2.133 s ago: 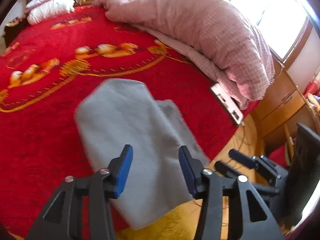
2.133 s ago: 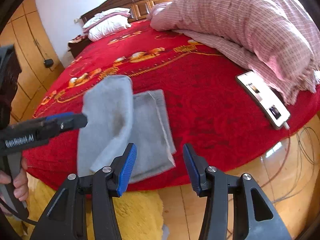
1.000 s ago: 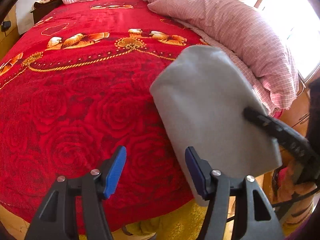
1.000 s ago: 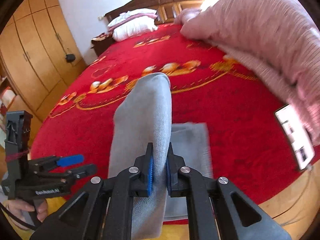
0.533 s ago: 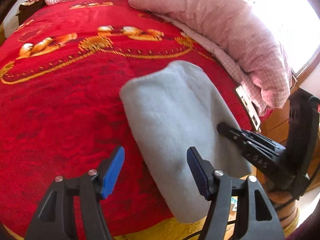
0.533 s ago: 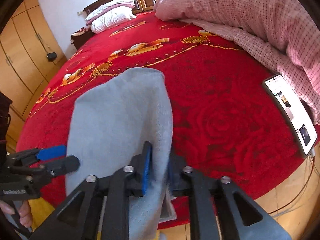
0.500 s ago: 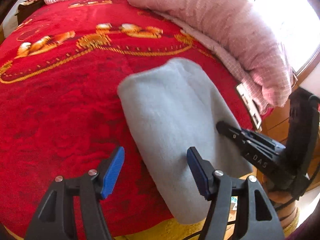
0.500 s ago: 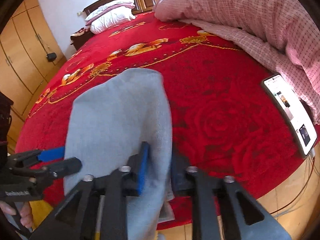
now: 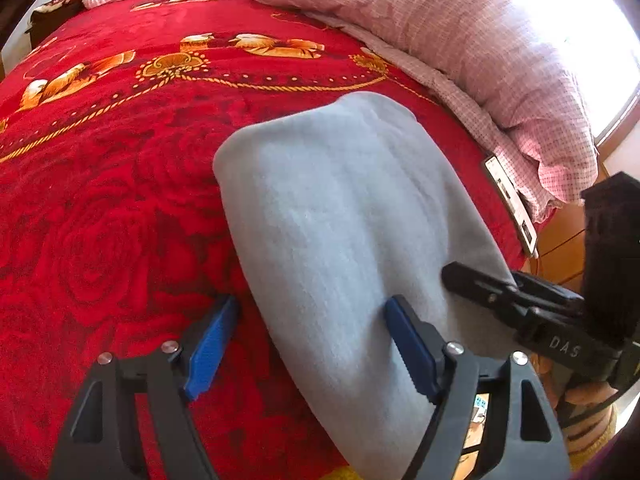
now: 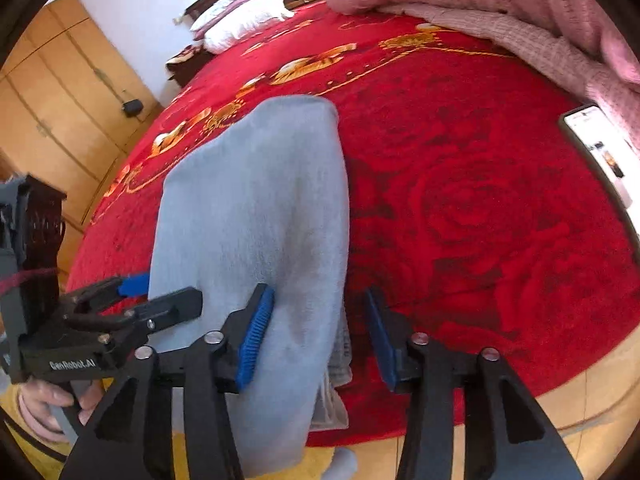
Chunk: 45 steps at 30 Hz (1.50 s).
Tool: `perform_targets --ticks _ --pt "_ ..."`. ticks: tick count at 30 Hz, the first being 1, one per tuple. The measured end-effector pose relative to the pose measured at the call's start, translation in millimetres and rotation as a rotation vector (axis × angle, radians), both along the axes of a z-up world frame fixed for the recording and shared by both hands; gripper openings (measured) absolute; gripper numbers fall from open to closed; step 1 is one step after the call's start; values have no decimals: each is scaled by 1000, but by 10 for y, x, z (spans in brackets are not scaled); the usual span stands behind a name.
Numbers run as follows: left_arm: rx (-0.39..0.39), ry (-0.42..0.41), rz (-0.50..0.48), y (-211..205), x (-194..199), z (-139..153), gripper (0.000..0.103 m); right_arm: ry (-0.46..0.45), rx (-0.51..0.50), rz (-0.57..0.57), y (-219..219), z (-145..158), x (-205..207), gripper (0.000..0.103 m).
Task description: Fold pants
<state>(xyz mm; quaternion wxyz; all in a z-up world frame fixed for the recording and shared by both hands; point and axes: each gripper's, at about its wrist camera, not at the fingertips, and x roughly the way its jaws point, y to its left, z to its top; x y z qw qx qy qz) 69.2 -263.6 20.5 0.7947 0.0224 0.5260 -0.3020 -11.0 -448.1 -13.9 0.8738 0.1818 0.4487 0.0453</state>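
Your right gripper has just been opening off the folded grey fleece pants between its jaws, left gripper open too; next, smooth the fold on the red bed.

Both tools are black plastic with triangular cut-outs in their finger arms and silver screw heads at the joints. The left gripper, at the bottom of its own view, carries bright blue ribbed pads; its side, at lower left of the right view, reads "GenRobot.AI" in white. The right gripper has the same blue pads, and its body, at right of the left view, is marked "DAS". A thin red cord crosses the left tool's boxy housing.
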Motion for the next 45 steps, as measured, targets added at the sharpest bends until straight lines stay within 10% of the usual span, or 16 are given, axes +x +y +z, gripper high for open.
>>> perform_targets --ticks 10,12,29,45 --pt "-17 -61 13 -75 4 -26 84 -44 71 8 -51 -92 -30 52" --pt "-48 -69 48 -33 -34 -7 69 -61 86 9 -34 -84 -62 36" --pt "-207 1 46 188 85 150 30 -169 298 -25 -137 18 -365 26" --pt "-129 -206 98 1631 320 1000 31 -231 209 197 1511 633 336 26"
